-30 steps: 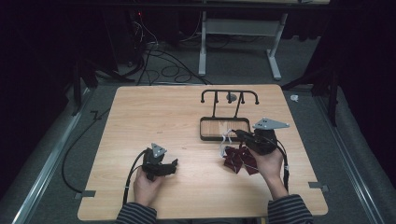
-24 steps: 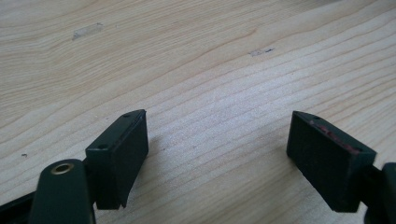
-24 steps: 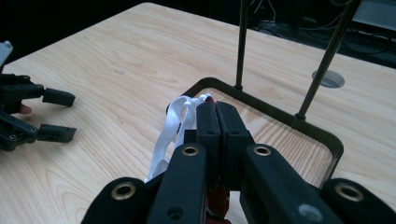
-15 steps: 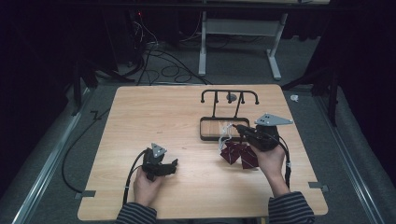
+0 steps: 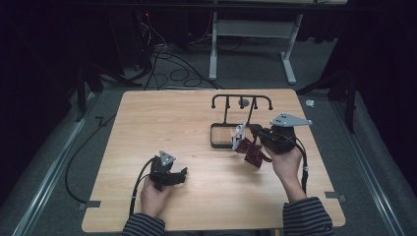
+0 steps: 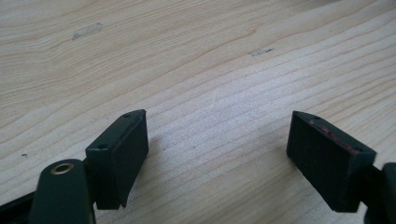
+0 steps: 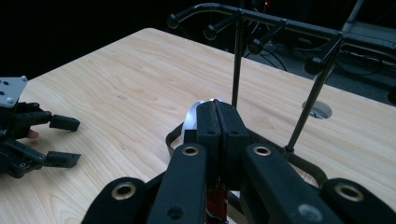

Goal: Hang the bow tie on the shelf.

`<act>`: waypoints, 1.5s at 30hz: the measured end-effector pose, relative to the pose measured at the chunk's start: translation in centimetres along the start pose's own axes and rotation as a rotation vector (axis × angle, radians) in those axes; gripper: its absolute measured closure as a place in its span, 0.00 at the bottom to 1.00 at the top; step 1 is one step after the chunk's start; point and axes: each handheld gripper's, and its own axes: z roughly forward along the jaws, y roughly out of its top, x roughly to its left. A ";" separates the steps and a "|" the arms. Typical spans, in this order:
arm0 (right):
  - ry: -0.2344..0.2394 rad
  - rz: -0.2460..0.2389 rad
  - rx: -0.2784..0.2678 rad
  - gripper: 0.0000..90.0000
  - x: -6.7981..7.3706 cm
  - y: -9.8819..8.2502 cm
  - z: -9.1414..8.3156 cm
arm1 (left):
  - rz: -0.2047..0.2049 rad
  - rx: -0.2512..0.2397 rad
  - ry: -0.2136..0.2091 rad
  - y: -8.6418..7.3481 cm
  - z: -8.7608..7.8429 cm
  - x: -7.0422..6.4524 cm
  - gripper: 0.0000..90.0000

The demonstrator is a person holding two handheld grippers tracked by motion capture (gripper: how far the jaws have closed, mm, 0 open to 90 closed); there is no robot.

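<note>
The black two-jaw hand-held gripper is held wide open over the pale wood-grain tabletop.

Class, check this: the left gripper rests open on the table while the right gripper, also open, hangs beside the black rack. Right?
Not quite. The right gripper is shut, not open: the right gripper view shows its jaws pressed together on a dark red item. The rest stands: the left gripper is open over the table, by the black rack.

The dark red thing pinched under the right gripper is mostly hidden behind its fingers in the right gripper view; what it is I cannot tell. The white piece just beyond the fingers is half covered. In the left gripper view, the bottom edge cuts the left gripper's fingers.
</note>
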 end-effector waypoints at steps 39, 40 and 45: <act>-0.007 -0.019 -0.008 1.00 -1.1 4.6 1.6 | 0.001 0.001 0.000 0.0 0.0 0.0 0.23; -0.009 -0.020 -0.005 1.00 -1.1 4.7 1.7 | 0.001 0.001 0.000 0.0 0.0 0.0 0.23; -0.014 -0.024 0.000 1.00 -1.3 5.2 2.0 | 0.001 0.001 0.000 0.0 0.0 0.0 0.23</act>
